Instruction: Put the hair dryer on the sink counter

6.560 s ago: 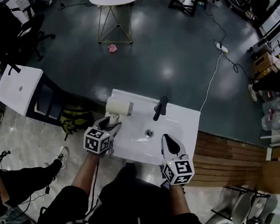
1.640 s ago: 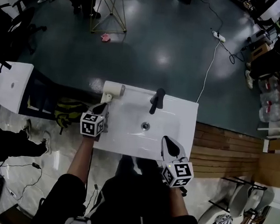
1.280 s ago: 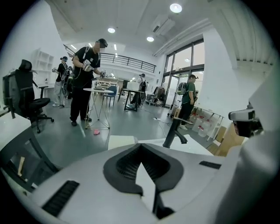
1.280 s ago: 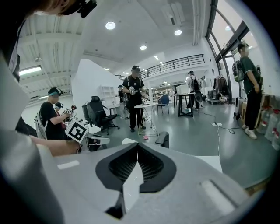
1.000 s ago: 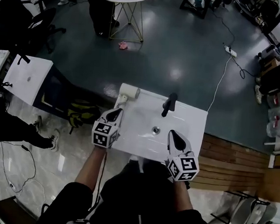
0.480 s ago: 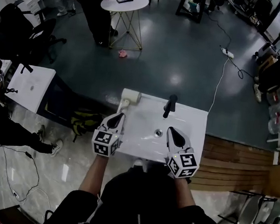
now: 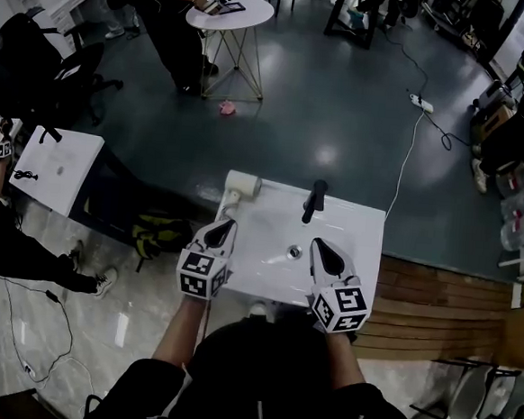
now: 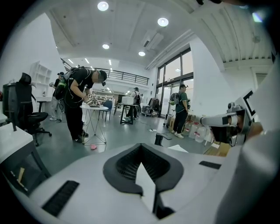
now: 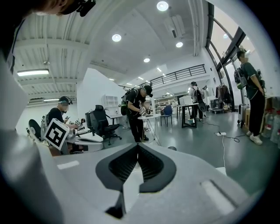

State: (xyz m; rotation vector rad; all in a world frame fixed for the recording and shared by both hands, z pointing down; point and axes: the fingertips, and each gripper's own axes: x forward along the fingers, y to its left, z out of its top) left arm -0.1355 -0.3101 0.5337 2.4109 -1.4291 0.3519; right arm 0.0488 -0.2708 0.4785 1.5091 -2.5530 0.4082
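Left tongs: left gripper (image 7: 225, 225), 2 jaws pressed together at the tips, nothing between them. The left gripper view shows only floor and room past the pads.
Right tongs: right gripper (image 7: 317, 245), jaws likewise closed and empty.
Hair dryer: white hair dryer (image 7: 242, 185) lies on its side at the back-left corner of the sink counter (image 7: 359, 257), barrel along the rear edge, handle pointing toward the person. It is clear of both grippers.
Task status: in my judgement done, since the dryer rests on the counter and nothing is held.
Risk 1: the dryer sits right at the corner, close to 2 edges. A forward sweep of the left gripper, which is in line with the handle, could push it off the back or the left side.
Risk 2: the barrel is round, so a light knock might roll it. I cannot tell whether any part overhangs.
Risk 3: the basin with its drain (image 7: 294, 251) and black faucet (image 7: 314, 199) lies just beside it. A nudge to the right could slide it in.
Cord: none made out.
Left arm pose: forearm stretched forward, gripper over the counter's left strip, tips aimed away from the person and slightly down, marker cube nearest the body.
Right arm pose: parallel to the left, gripper over the basin's right front, tips near the drain, same slight downward tilt.
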